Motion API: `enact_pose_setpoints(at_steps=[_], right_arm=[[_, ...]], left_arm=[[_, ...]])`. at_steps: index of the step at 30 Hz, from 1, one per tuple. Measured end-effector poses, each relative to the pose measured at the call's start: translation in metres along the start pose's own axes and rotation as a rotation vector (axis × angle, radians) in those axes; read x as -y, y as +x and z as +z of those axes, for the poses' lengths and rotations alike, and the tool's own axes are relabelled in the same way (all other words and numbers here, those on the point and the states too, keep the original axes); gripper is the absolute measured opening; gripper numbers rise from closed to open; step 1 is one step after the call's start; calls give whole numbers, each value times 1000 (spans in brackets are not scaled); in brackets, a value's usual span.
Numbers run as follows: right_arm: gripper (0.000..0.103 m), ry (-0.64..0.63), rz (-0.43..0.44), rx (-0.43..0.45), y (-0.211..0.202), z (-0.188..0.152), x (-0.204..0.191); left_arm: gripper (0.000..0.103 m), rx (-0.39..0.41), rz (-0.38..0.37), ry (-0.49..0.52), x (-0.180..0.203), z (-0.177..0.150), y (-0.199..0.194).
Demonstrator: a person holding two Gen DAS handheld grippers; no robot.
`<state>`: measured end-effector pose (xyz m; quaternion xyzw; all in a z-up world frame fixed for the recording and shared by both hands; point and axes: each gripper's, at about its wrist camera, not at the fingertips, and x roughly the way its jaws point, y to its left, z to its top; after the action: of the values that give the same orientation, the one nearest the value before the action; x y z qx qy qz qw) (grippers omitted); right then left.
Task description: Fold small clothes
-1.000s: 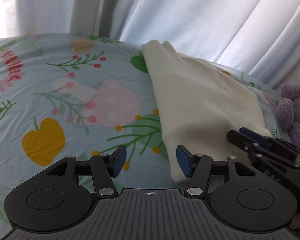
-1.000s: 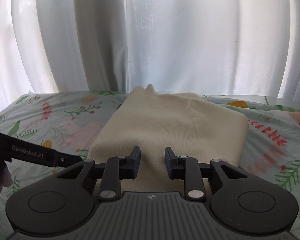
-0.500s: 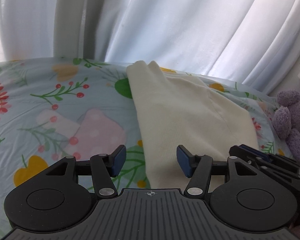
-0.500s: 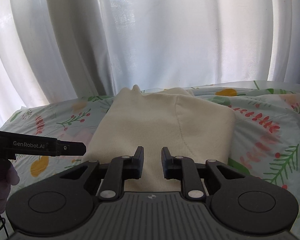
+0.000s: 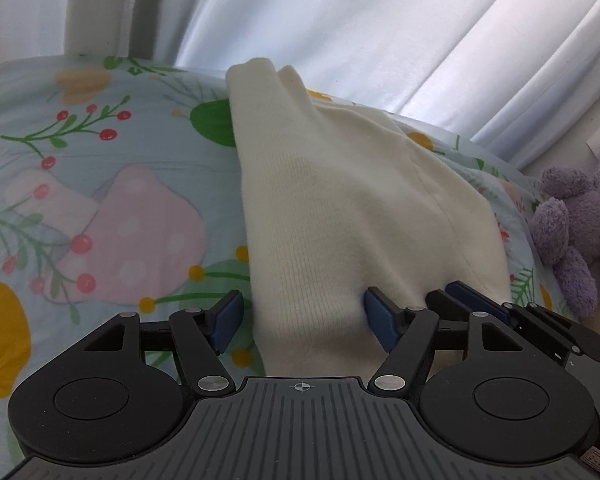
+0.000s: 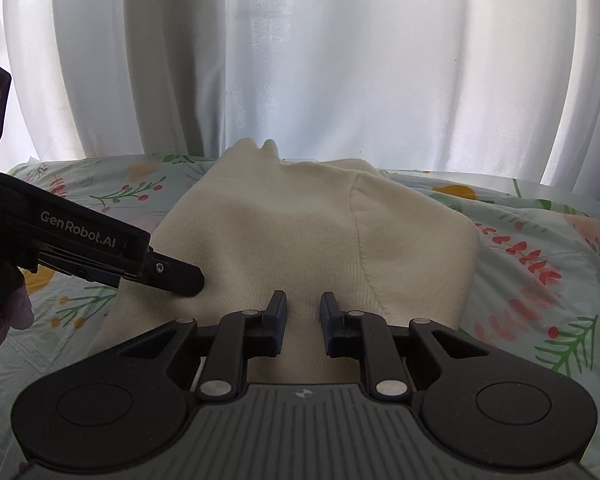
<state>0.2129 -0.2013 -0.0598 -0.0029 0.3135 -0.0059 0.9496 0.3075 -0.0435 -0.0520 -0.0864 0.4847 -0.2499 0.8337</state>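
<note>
Both grippers are down at the near hem of the cream garment (image 6: 284,232), and this looks like the set-up for the next fold, a two-point pickup of the near edge. The left gripper (image 5: 302,318) comes in with its blue pads spread wide, straddling the near left corner of the cloth; fabric sits between them, but nothing is pinched. The right gripper (image 6: 303,312) hovers over the middle of the hem, its tongs parted by a narrow gap, cloth showing through the gap and no bite taken there either.

What does the next move call for? By the look of it, both sets of tongs have to close on the hem, catching every layer, then lift together and carry the edge away toward the curtain (image 6: 340,60) so the fold lands square. An uneven lift would likely skew it.

The garment itself lies on the floral bedsheet (image 5: 100,184), running from the grippers toward the curtain. It is a soft, fine-ribbed knit, already narrowed into a long panel, with a seam down its right part and two small bumps at the far end. A purple plush toy (image 5: 572,216) sits off to the right, apart from the cloth.
</note>
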Motion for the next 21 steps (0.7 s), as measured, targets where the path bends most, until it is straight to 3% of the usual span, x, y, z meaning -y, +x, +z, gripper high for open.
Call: enact_pose_setpoints(at_steps=[4, 7, 10, 13, 17, 21], right_arm=[[17, 21, -8, -24, -11, 1, 1], [23, 109, 4, -43, -33, -5, 13], [33, 302, 63, -40, -55, -19, 38], [36, 569, 128, -58, -64, -40, 67], [41, 778, 131, -88, -57, -59, 84], [42, 928, 240, -16, -49, -67, 93]], left_arm=[[71, 3, 23, 61, 4, -8, -17], [61, -10, 68, 128, 5, -25, -33], [61, -8, 41, 132, 4, -45, -49], [64, 7, -5, 113, 9, -60, -51], [64, 23, 80, 189, 26, -67, -33], [63, 59, 158, 229, 32, -65, -22]])
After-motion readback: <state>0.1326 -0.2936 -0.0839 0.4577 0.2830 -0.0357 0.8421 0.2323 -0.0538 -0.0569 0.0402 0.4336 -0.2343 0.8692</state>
